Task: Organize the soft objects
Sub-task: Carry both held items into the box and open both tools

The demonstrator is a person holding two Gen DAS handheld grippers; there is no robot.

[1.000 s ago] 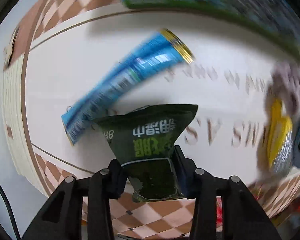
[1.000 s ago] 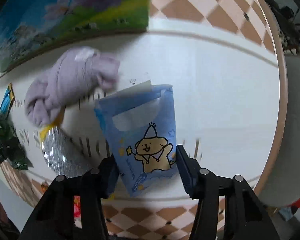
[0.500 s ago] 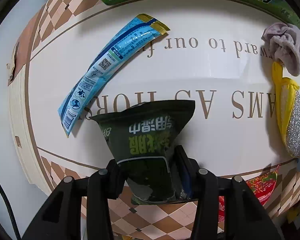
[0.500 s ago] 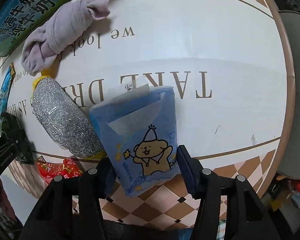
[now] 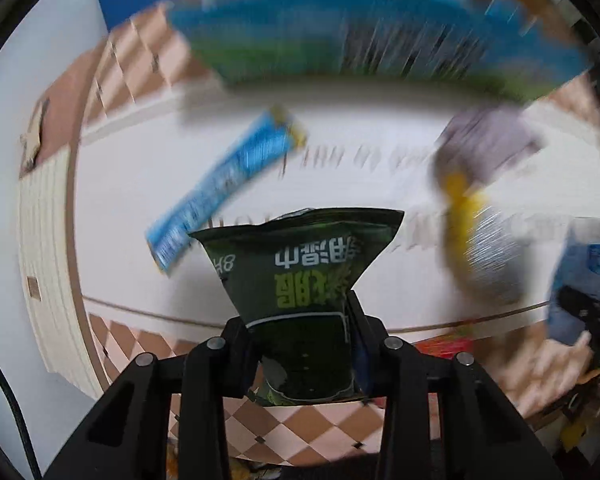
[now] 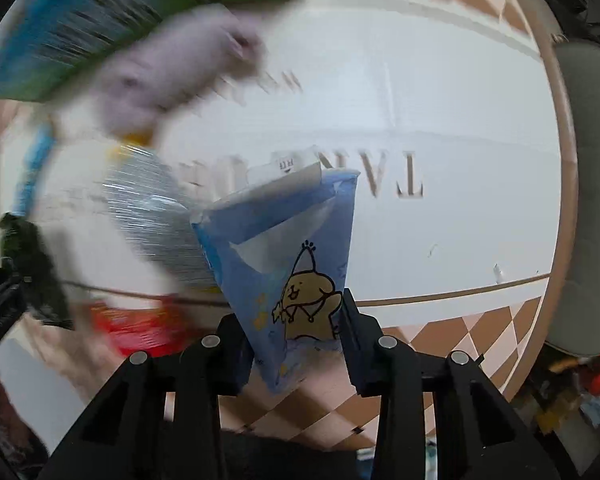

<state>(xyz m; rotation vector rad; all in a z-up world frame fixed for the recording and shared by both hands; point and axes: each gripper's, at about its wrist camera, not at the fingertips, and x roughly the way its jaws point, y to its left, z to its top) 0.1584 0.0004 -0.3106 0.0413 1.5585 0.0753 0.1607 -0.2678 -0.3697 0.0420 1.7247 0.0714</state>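
Note:
My left gripper [image 5: 300,320] is closing on a dark green snack pouch [image 5: 300,264]; its pads pinch the pouch's lower half, and the pouch hangs above the white table mat [image 5: 140,184]. My right gripper [image 6: 296,316] is closing too, pinching a blue tissue pack with a cartoon dog [image 6: 288,252] by its narrowed lower end. Lying on the mat are a long blue snack stick [image 5: 224,176], a lilac cloth bundle [image 5: 488,144] [image 6: 172,80] and a silver-and-yellow scouring sponge [image 5: 484,248] [image 6: 156,216]. Both views are motion-blurred.
A big blue and green milk carton box [image 5: 360,40] [image 6: 100,12] lies along the mat's far edge. A red packet [image 6: 136,328] sits at the near edge of the mat. The checkered tablecloth [image 5: 312,428] rings the mat. A grey chair seat [image 6: 592,184] stands to the right.
Both grippers have risen with their packs, so the mat looks smaller and the milk box has come into view. The tissue pack's lower end is squeezed narrower than before.

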